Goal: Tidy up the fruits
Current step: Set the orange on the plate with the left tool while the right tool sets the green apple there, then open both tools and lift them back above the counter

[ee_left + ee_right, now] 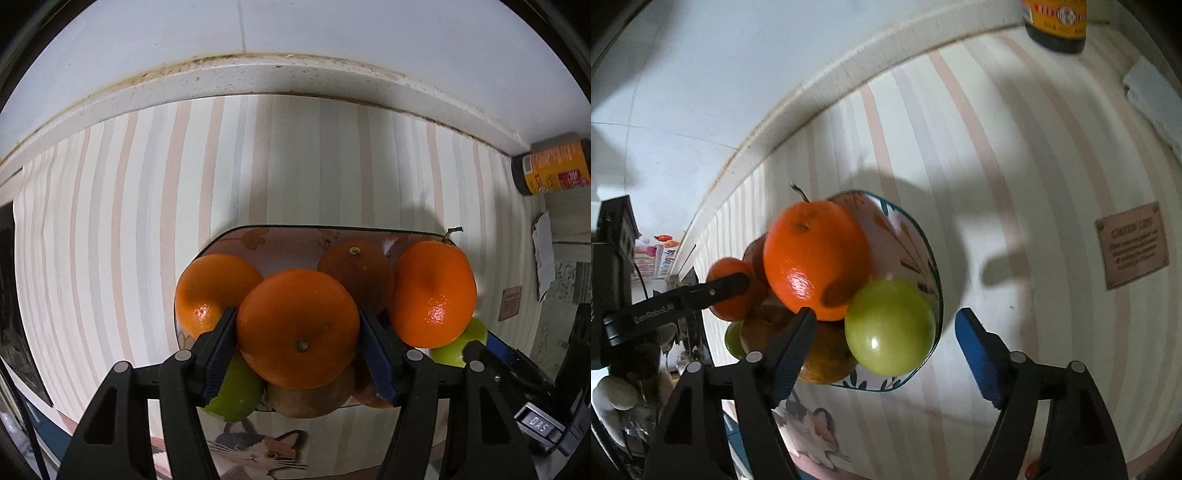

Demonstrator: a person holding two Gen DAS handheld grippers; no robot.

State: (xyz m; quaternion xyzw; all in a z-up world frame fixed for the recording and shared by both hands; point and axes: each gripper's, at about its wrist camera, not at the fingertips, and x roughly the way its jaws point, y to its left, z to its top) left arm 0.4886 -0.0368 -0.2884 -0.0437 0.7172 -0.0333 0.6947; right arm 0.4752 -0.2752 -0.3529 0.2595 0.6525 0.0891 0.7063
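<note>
A patterned plate (295, 236) on the striped cloth holds a pile of fruit: several oranges, green apples and a brown fruit. My left gripper (297, 332) is shut on an orange (297, 326) above the pile. Beside it are an orange (432, 291) at right, one (210, 288) at left and a darker one (354, 273) behind. A green apple (236, 395) and a brown fruit (306, 400) lie below. In the right wrist view my right gripper (886, 334) is open over the plate (923, 254), its jaws either side of a green apple (890, 326), beside a big orange (816, 258). The left gripper (727, 286) reaches in from the left.
A dark sauce bottle (550, 166) with a yellow label stands at the back right by the wall, also seen in the right wrist view (1056, 22). A raised white ledge (258, 77) borders the cloth. A brown printed label (1132, 245) is on the cloth at right.
</note>
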